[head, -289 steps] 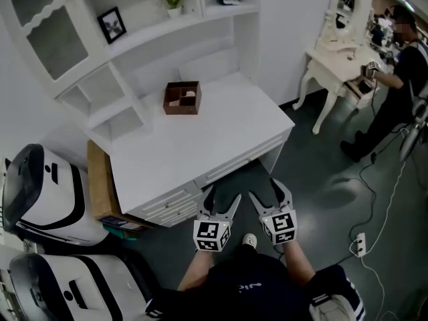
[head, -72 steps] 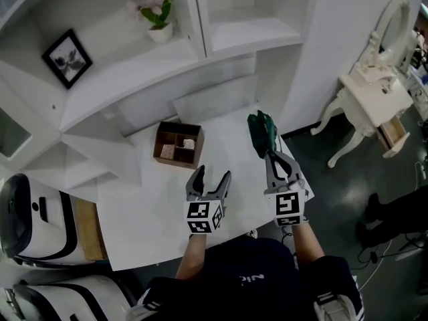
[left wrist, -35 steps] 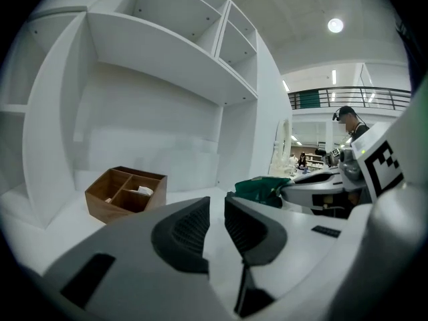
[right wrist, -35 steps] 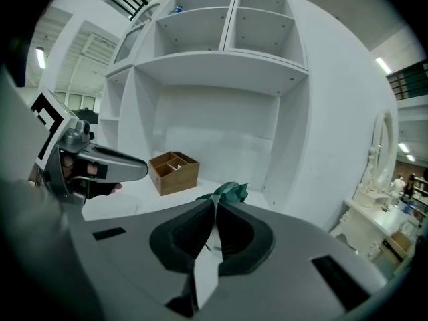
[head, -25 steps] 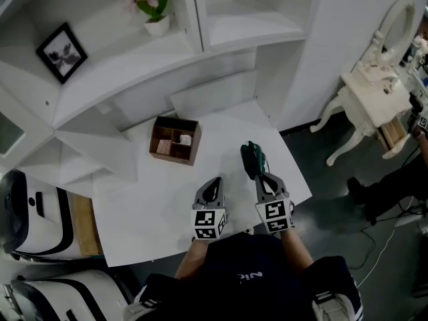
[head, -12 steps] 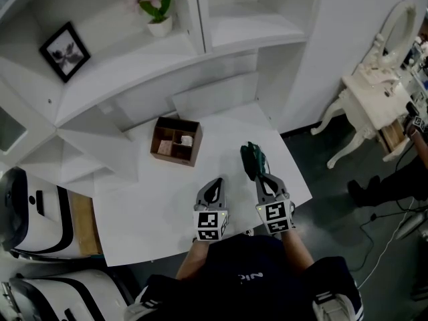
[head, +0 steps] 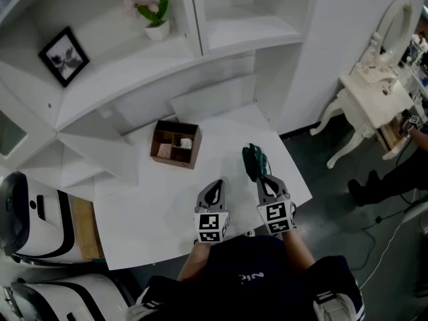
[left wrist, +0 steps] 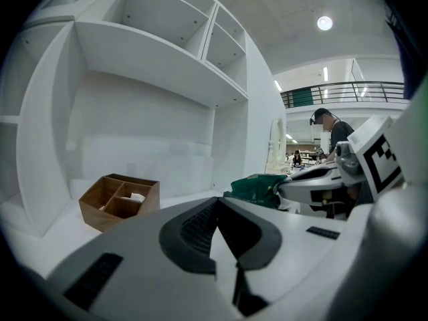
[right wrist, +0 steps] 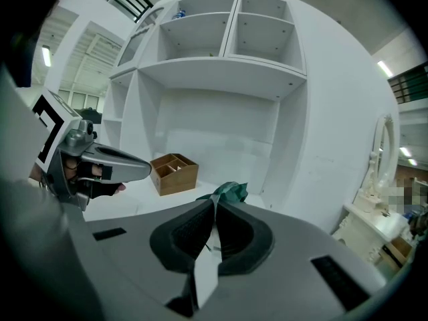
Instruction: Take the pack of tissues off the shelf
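Observation:
The dark green pack of tissues (head: 252,162) is low over the white desk (head: 147,206), near its right side, off the shelves. My right gripper (head: 262,179) is shut on the near edge of the pack; in the right gripper view the pack (right wrist: 227,192) sticks out just past the closed jaws (right wrist: 214,202). My left gripper (head: 214,191) hangs beside it to the left, shut and holding nothing. In the left gripper view its jaws (left wrist: 215,202) meet, with the pack (left wrist: 257,186) off to the right.
A brown wooden divided box (head: 175,144) stands on the desk behind the grippers. The shelves above hold a potted plant (head: 156,20) and a framed picture (head: 61,55). A white dressing table (head: 374,92) stands at the right. White machines (head: 33,212) sit at the left.
Both grippers and the pack have barely moved over the last second. The right gripper still pinches the pack.

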